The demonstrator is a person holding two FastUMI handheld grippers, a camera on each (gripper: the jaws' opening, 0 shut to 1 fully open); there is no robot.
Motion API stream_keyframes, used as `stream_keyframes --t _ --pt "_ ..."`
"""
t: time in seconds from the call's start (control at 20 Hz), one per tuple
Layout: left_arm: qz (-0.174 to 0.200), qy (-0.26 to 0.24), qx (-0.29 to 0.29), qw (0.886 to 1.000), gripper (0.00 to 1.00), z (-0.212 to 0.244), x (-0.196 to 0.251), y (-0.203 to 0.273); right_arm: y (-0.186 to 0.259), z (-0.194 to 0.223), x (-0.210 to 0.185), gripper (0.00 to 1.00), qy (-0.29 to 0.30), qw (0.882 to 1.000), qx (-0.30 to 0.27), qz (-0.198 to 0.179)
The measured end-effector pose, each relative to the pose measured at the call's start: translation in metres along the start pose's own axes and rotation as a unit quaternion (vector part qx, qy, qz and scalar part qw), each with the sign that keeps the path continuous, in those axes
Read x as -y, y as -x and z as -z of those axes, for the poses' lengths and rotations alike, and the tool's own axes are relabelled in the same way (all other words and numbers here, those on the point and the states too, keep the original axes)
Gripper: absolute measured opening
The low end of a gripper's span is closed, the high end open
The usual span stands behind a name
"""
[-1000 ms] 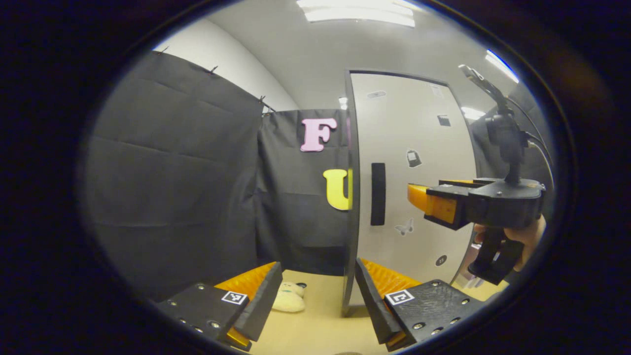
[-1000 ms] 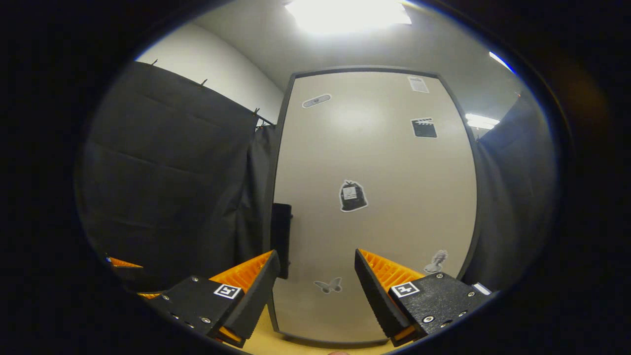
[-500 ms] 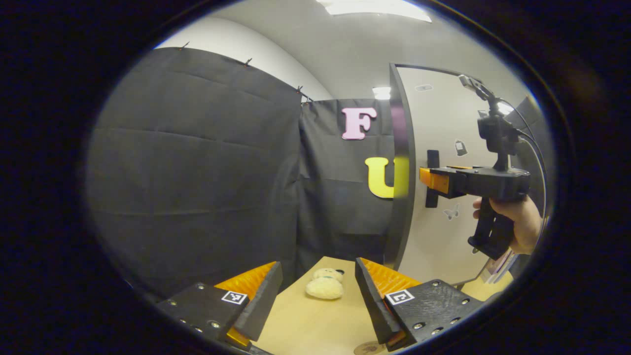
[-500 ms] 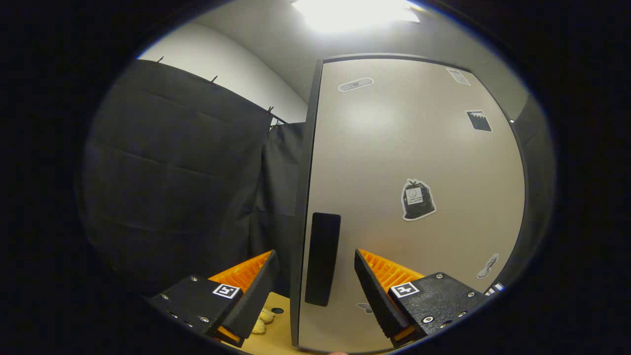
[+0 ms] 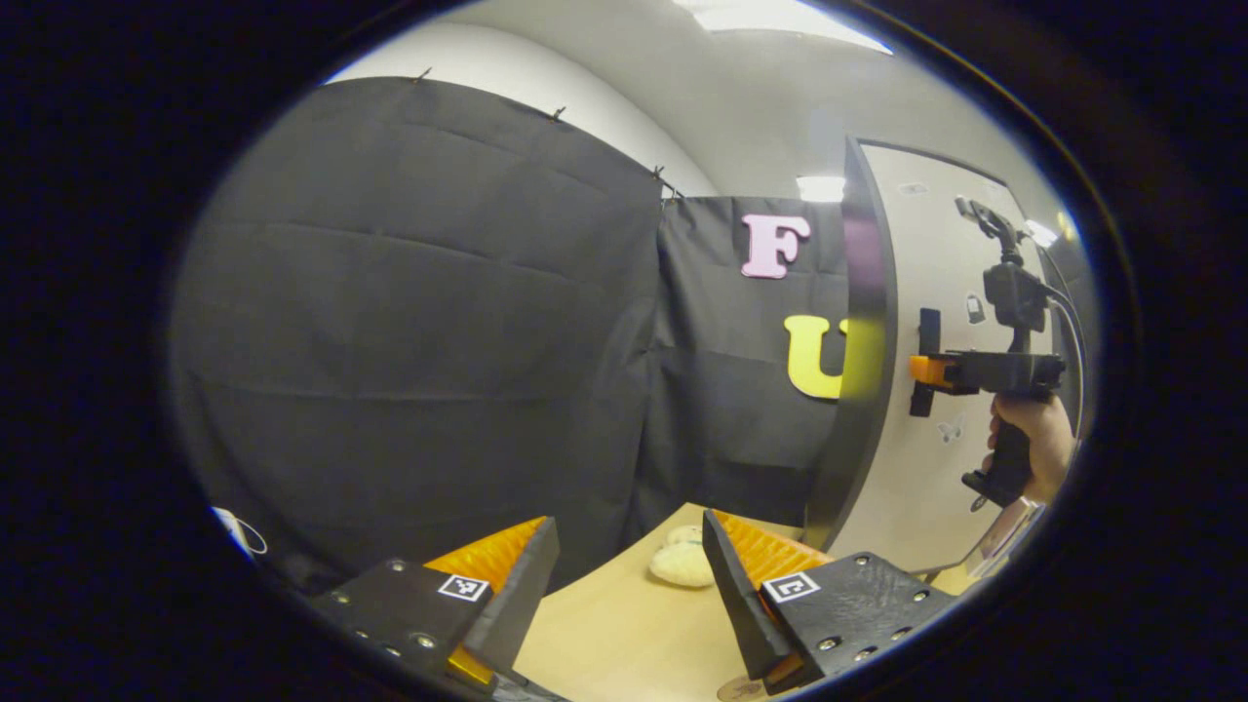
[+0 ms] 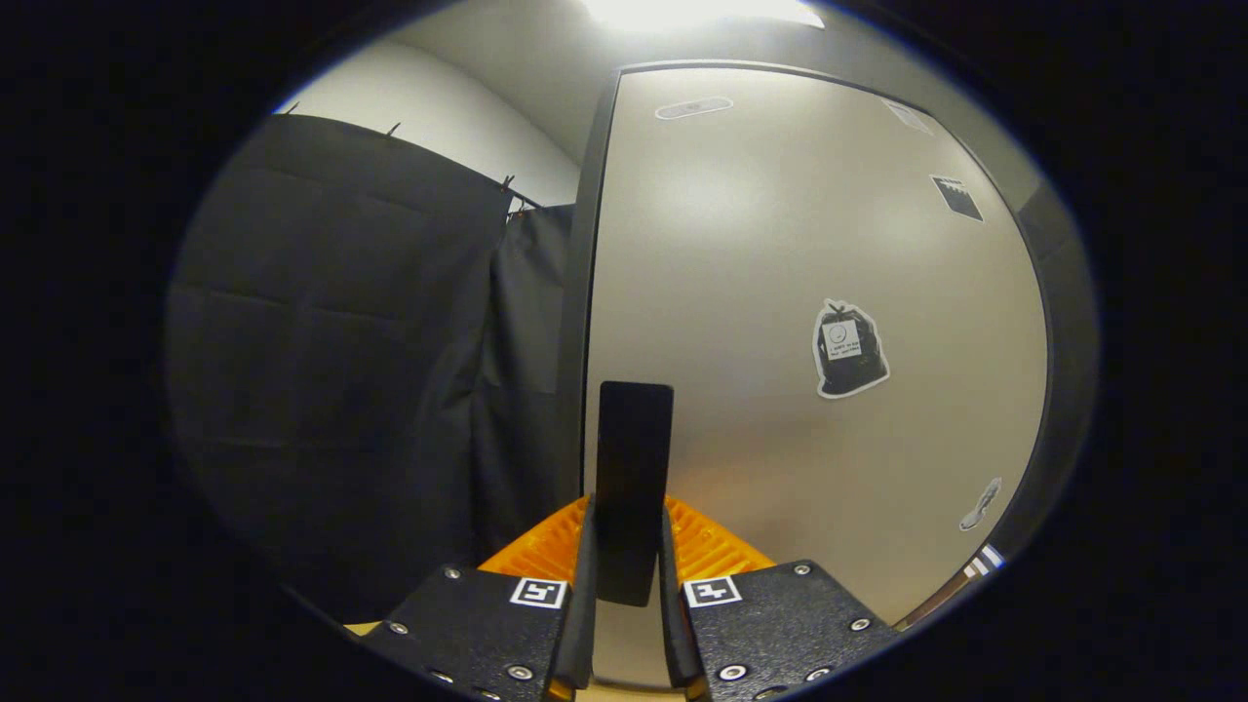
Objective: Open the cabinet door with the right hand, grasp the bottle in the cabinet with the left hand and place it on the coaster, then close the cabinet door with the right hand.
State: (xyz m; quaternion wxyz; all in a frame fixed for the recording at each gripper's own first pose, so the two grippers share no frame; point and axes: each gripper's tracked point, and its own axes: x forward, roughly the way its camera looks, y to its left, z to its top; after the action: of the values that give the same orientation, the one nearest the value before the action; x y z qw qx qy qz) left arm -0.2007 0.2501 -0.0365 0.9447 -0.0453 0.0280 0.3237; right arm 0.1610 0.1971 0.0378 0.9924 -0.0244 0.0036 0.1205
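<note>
Here, in the left gripper view, the left gripper (image 5: 624, 595) hangs released over the light wooden table (image 5: 624, 634), with a cream plush toy (image 5: 682, 565) at 12 o'clock. At 3 o'clock the tall beige cabinet door (image 6: 780, 292) stands, and the right gripper (image 6: 624, 585) is clenched on its black vertical handle (image 6: 634, 468).

Pale wooden table (image 5: 624, 634) with a cream plush toy (image 5: 682, 564) on it.
</note>
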Motion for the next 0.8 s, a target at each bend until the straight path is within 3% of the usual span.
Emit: stream_keyframes --t 0.2,0.45,0.8 --pt "0.021 -0.007 0.011 1.0 0.84 -0.009 0.012 0.0 0.004 0.002 0.0 0.25 0.008 1.0 -0.007 -0.024" --pt "0.054 -0.035 0.013 0.998 0.86 -0.004 0.047 -0.016 0.015 0.001 -0.003 0.24 0.006 0.999 -0.003 -0.041" --pt "0.087 -0.034 0.016 0.995 0.86 -0.003 0.08 -0.046 0.024 0.003 0.0 0.24 0.001 0.997 0.007 -0.074"
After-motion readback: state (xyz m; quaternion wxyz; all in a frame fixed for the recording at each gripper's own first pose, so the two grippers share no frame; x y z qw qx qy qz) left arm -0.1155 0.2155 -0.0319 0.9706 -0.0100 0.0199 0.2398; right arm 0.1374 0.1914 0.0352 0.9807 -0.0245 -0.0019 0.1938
